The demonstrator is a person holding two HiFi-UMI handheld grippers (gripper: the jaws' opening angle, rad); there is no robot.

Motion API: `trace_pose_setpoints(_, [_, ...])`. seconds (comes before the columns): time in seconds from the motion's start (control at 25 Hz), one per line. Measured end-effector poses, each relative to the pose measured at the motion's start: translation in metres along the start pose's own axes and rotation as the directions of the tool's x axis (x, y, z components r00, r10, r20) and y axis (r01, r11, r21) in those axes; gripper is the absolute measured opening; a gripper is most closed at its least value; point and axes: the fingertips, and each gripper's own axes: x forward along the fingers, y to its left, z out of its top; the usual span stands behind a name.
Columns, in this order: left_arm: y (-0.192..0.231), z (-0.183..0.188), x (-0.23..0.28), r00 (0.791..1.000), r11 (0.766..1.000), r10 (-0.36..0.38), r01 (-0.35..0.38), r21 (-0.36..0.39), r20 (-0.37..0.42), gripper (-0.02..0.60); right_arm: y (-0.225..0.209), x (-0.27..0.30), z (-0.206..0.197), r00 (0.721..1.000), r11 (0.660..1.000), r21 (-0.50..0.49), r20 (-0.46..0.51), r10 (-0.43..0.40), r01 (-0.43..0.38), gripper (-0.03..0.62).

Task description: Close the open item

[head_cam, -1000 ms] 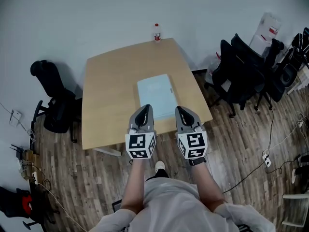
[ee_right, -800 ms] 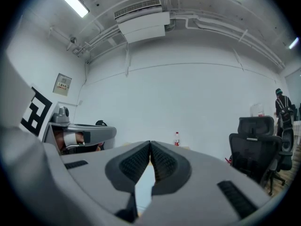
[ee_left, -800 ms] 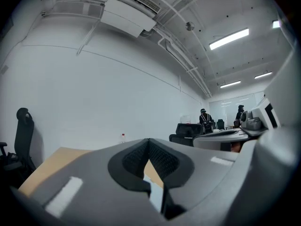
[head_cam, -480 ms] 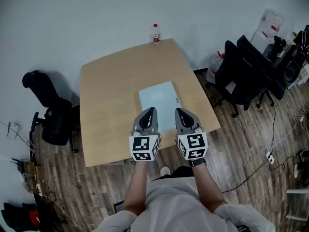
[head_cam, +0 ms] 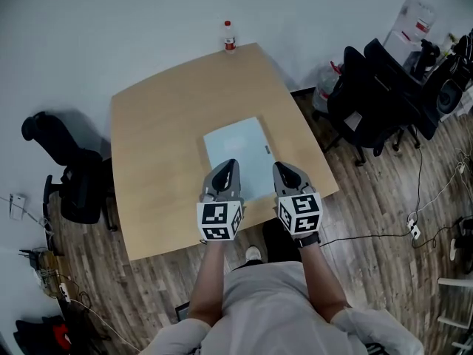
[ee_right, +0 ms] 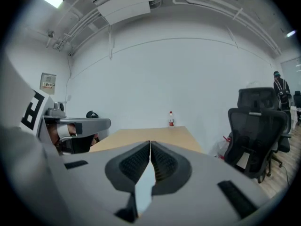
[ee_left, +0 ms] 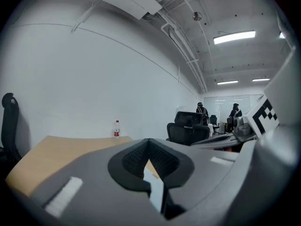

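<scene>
Though apart, btl (head_cam: 229,37) behind blue item (head_cam: 235,152).

Pale blue rectangular item (head_cam: 235,150) lies flat on the table (head_cam: 159,132).

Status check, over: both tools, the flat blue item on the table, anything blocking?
Left tool shut, empty. Right tool shut, empty. Blue item flat on table, path clear.

Left tongs (ee_left: 149,141) pressed together above wooden table (ee_left: 51,149); bottle (ee_left: 116,129) at far edge.
</scene>
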Motion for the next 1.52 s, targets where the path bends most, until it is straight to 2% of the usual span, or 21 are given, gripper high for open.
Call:
trace_pose_setpoints(0.32, [0.006,-0.025,0.049,0.998,1.000,-0.003,0.003,-0.002,-0.066,0.009,-0.038,0.045,-0.050,0.983,0.998,0.057,-0.176,0.043,-0.033,0.014])
trace_pose_setpoints(0.44, [0.007,-0.032,0.065,0.996,1.000,-0.004,0.003,-0.001,-0.090,0.009,-0.052,0.060,-0.068,0.970,0.997,0.074,-0.235,0.054,-0.037,0.014])
trace_pose_setpoints(0.6, [0.011,-0.040,0.080,0.995,0.999,-0.003,0.007,0.037,-0.102,0.009,-0.067,0.080,-0.092,0.951,0.994,0.101,-0.302,0.065,-0.036,0.014])
trace_pose_setpoints(0.92, [0.022,-0.058,0.106,0.989,1.000,0.000,0.003,0.017,-0.146,0.009,-0.071,0.104,-0.132,0.904,0.980,0.183,-0.401,0.145,-0.077,0.019])
trace_pose_setpoints(1.0, [0.023,-0.062,0.111,0.988,1.000,-0.001,0.003,0.014,-0.157,0.009,-0.070,0.109,-0.138,0.893,0.975,0.203,-0.417,0.167,-0.087,0.081])
trace_pose_setpoints(1.24, [0.026,-0.071,0.125,0.983,1.000,-0.005,0.006,0.008,-0.184,0.009,-0.069,0.122,-0.150,0.864,0.965,0.236,-0.455,0.214,-0.115,0.149])
trace_pose_setpoints(1.52, [0.030,-0.085,0.133,0.973,1.000,-0.009,0.010,0.001,-0.229,0.009,-0.064,0.130,-0.169,0.816,0.940,0.324,-0.511,0.272,-0.110,0.158])
